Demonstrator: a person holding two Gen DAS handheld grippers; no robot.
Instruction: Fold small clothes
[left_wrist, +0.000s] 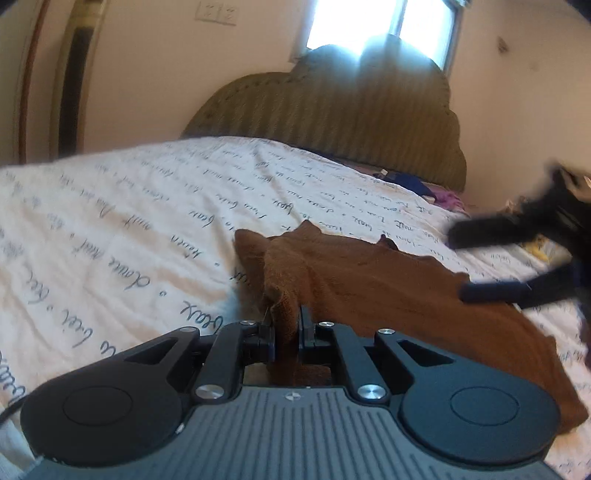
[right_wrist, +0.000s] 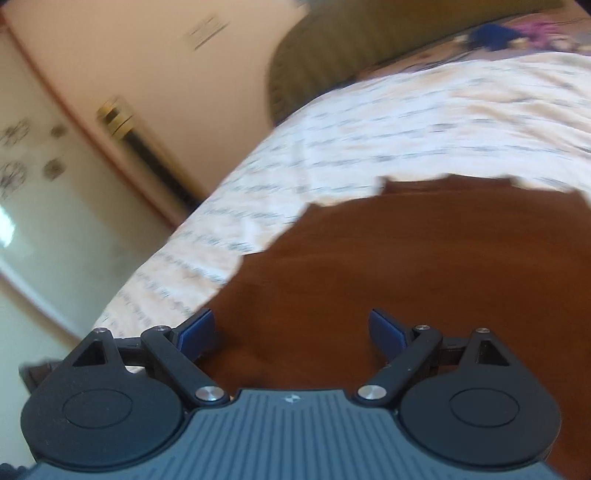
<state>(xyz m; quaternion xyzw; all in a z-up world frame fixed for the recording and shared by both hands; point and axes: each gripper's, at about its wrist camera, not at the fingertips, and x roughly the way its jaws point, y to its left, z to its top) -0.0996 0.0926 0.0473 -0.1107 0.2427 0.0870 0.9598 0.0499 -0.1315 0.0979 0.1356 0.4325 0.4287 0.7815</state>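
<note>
- We see the left gripper (left_wrist: 287, 325) pinched tight on a raised fold of the brown garment (left_wrist: 388, 280), cloth bunched between its pads.
- We see the right gripper (right_wrist: 291, 328) spread wide, nothing between its blue pads (right_wrist: 384, 332), poised over the same brown cloth.
- We note the garment lies spread on a white bedspread (left_wrist: 110, 221) printed with script.
- Headboard (left_wrist: 351, 110) behind; window (left_wrist: 376, 26) above it.

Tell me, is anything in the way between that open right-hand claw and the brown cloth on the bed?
Nothing visible. The right gripper hangs open directly over the brown cloth, while the left gripper is already shut on its edge.
</note>
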